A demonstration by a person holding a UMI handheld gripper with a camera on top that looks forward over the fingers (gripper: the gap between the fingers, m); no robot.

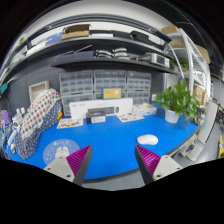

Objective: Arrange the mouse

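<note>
A white mouse [148,139] lies on the blue mat [105,138] that covers the table, toward the mat's right side. It sits just beyond my right finger [147,158] and is not between the fingers. My gripper [112,160] is open, held above the table's near edge, with only blue mat and grey table edge showing between its purple pads. Nothing is held.
A green potted plant [180,100] stands at the right rear of the table. White boxes and papers [100,108] line the back edge. A chair with a checked cloth [35,115] stands at the left. A purple patterned card [60,149] lies on the mat's left side. Shelves [100,45] run above.
</note>
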